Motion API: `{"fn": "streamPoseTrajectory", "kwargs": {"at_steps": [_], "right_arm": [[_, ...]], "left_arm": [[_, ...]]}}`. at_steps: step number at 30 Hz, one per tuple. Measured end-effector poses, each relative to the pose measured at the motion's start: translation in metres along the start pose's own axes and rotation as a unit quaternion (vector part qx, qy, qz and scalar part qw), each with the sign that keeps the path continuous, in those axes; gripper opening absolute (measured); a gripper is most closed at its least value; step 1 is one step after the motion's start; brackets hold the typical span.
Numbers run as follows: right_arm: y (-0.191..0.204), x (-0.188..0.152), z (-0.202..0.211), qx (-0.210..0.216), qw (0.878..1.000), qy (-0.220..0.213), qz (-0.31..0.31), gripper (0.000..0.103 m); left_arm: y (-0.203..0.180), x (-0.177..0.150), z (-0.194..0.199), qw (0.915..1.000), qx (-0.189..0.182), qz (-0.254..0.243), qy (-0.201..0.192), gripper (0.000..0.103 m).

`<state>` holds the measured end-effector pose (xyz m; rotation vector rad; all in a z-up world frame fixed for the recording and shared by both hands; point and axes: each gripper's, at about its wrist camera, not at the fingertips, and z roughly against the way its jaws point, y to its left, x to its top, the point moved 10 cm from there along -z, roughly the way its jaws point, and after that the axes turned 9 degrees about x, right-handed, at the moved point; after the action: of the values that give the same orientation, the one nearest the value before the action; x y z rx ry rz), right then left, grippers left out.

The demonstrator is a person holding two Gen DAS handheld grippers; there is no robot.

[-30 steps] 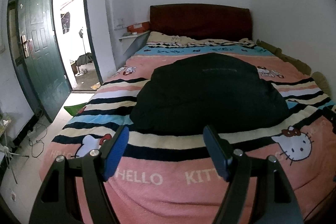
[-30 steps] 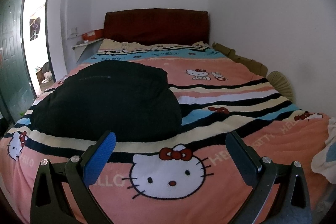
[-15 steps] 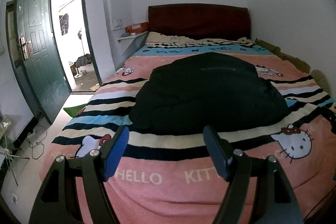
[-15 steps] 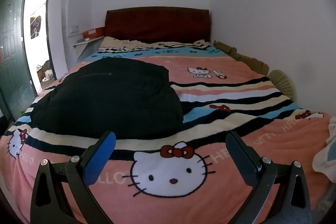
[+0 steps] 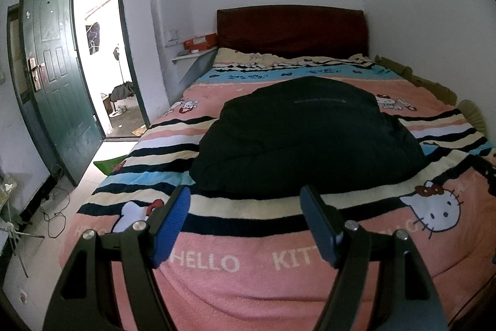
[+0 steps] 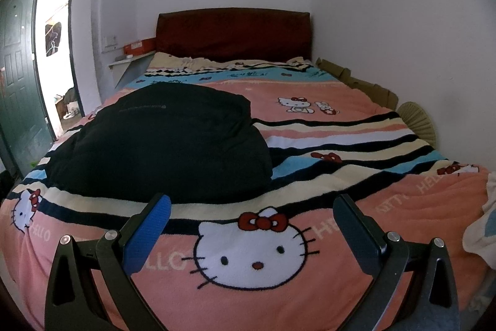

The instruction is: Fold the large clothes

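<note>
While the black garment (image 5: 307, 138) lies bundled at mid-frame on the Hello Kitty blanket (image 5: 217, 262), seemingly already folded, the left gripper (image 5: 245, 225) and right gripper (image 6: 252, 233) hover spread and empty at bottom, a reach forward next.

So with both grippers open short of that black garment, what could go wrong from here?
The black garment is one dark, puffy heap, so its edges are hard to pick out; either gripper could pinch several layers. The fuzzy blanket lies directly beneath, so the left gripper or right gripper might snag it too.
</note>
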<state>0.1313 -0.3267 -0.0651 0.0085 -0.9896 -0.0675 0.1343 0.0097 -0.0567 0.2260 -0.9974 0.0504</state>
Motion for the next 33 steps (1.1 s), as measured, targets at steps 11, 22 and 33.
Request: {"fn": "streamPoseTrajectory", "kwargs": {"at_steps": [11,22,33], "right_arm": [[-0.001,-0.002,-0.002,0.001,1.000,0.002,0.000,0.102],[-0.002,-0.006,-0.006,0.003,1.000,0.007,0.003,0.102],[-0.007,-0.007,-0.011,0.005,1.000,0.012,0.003,0.102]], "left_arm": [[0.001,0.000,-0.001,1.0000,0.000,-0.002,0.000,0.072],[0.006,-0.003,-0.006,1.0000,-0.002,-0.007,0.001,0.072],[0.008,-0.005,-0.009,0.9999,-0.001,-0.011,0.001,0.072]]}}
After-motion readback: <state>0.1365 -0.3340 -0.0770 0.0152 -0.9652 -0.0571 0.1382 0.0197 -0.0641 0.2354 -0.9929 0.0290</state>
